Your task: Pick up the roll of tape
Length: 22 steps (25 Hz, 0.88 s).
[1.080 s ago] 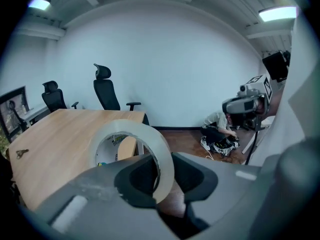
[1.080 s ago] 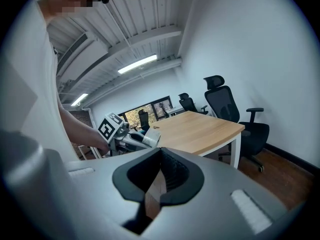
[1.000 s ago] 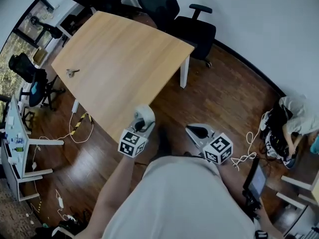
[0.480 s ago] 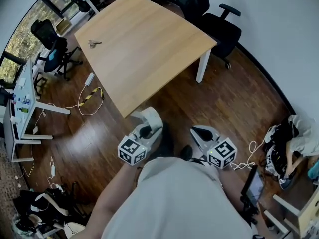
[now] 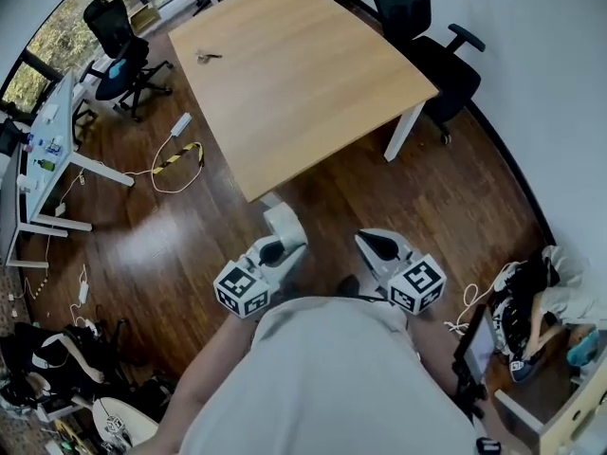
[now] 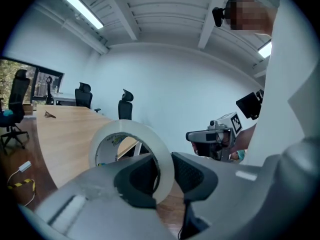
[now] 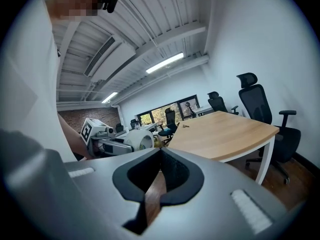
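Pulled back off the bench [image 5: 303, 74], roll of tape [image 5: 283, 219] now sits over the floor [image 5: 171, 254], clamped in left hand-held gripper [image 5: 276, 242]. Right hand-held gripper [image 5: 374, 244] alongside, jaws closed on nothing. Keys [image 5: 209, 57] at bench's far end.

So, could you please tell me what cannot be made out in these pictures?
- Small object on the table: too small in the head view to identify.
- Roll of tape: lower rim hidden by the left tool, left gripper view; inner print too small.
- Floor clutter, head view: cut by the left edge.
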Available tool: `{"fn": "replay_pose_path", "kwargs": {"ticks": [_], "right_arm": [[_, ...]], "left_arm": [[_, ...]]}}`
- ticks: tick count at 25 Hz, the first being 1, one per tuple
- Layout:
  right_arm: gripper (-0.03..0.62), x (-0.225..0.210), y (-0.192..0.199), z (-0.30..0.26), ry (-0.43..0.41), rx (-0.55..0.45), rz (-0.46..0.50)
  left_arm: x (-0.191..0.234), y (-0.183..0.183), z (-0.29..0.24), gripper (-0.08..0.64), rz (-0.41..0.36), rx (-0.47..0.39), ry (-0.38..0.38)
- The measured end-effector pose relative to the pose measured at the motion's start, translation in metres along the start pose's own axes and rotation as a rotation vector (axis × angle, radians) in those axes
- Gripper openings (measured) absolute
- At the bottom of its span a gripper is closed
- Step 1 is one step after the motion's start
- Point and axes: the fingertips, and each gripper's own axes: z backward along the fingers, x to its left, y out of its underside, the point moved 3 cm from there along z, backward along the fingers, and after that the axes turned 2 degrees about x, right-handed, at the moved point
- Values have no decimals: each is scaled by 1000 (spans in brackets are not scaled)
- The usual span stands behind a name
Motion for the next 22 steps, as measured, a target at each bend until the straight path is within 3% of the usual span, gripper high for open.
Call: {"fn": "replay_pose_path", "kwargs": {"ticks": [5, 10, 22], "right_arm": [[6, 27, -2, -28, -29, 37, 32], [6, 83, -13, -92, -70, 43, 73], [6, 127, 5, -119, -121, 79, 87]], "left_arm": [[12, 10, 36, 95, 26, -38, -27], [52, 18, 116, 95, 32, -71, -78], [56, 48, 148, 97, 54, -99, -87]]}}
